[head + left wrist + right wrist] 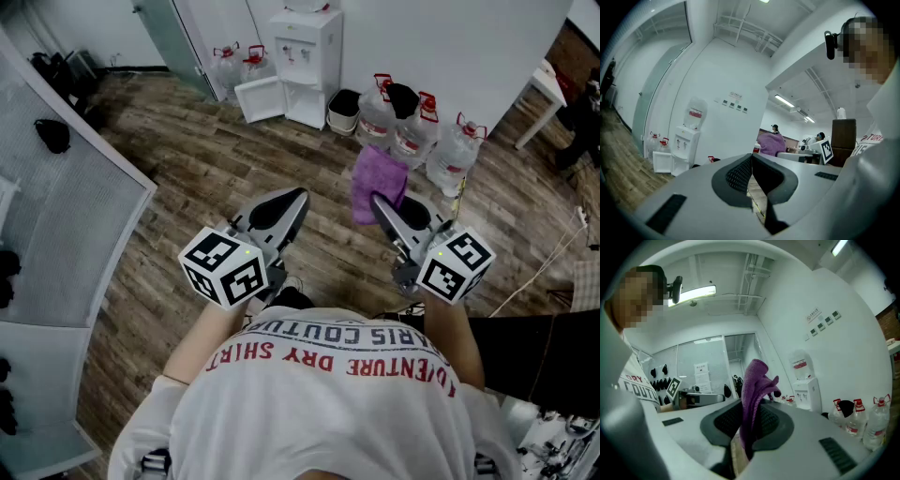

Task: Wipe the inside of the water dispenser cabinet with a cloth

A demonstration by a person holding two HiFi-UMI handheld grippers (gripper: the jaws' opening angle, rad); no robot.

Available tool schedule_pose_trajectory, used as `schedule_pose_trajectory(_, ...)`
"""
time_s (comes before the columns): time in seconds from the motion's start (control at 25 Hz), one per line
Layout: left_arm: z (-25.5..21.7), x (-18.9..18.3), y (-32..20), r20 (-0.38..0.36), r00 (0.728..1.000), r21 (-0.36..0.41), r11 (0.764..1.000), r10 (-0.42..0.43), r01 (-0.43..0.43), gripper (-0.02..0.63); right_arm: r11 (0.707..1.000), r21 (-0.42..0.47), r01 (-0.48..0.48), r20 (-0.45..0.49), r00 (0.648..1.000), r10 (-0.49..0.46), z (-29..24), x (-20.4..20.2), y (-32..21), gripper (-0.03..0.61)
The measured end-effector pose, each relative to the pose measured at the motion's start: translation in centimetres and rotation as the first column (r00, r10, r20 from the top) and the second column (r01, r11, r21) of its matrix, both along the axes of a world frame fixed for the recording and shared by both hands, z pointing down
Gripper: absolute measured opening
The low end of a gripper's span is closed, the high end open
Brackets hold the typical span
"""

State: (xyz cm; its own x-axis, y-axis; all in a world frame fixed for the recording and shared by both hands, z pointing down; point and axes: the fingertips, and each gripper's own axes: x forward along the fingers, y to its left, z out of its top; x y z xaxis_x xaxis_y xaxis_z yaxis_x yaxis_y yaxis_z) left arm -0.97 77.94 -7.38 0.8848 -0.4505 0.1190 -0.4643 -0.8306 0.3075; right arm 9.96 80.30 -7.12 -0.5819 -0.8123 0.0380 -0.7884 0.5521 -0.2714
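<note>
We noted wiping not yet begun: right gripper (382, 204) pinched purple fleecy cloth (379, 180), left gripper (298, 199) pressed together, empty, both well apart from white floor-standing water dispenser (307, 42), cabinet door (260, 99) open.

Office or lab workroom, not a home. I'm on a wood-plank floor (187, 159) facing a plain white wall (450, 47). A water dispenser (305, 56) stands against it, lower door open, with refill jugs (412, 136) lined up beside it. On my left is a grey mesh panel (66, 216) with black items (52, 134) hung on it. Glass partitions (740, 352), strip lights (696, 291), bare ceiling pipes (740, 26), small wall signs (735, 102). Other people (774, 129) are further back in the room.
</note>
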Motion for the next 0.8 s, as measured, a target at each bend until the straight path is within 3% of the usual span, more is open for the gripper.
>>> schedule_pose_trajectory(0.48,1.2,0.2,-1.4,0.001,1.0,0.002,1.0,0.006,-0.006,0.028,1.0,0.01,-0.015,0.015,1.0,0.015,0.8,0.5,-1.5,0.063)
schedule_pose_trajectory(0.8,2.0,0.3,-6.9,0.004,1.0,-0.022,1.0,0.007,-0.007,0.028,0.999,-0.017,-0.047,0.015,0.999,0.047,1.5,1.2,-6.9,0.063)
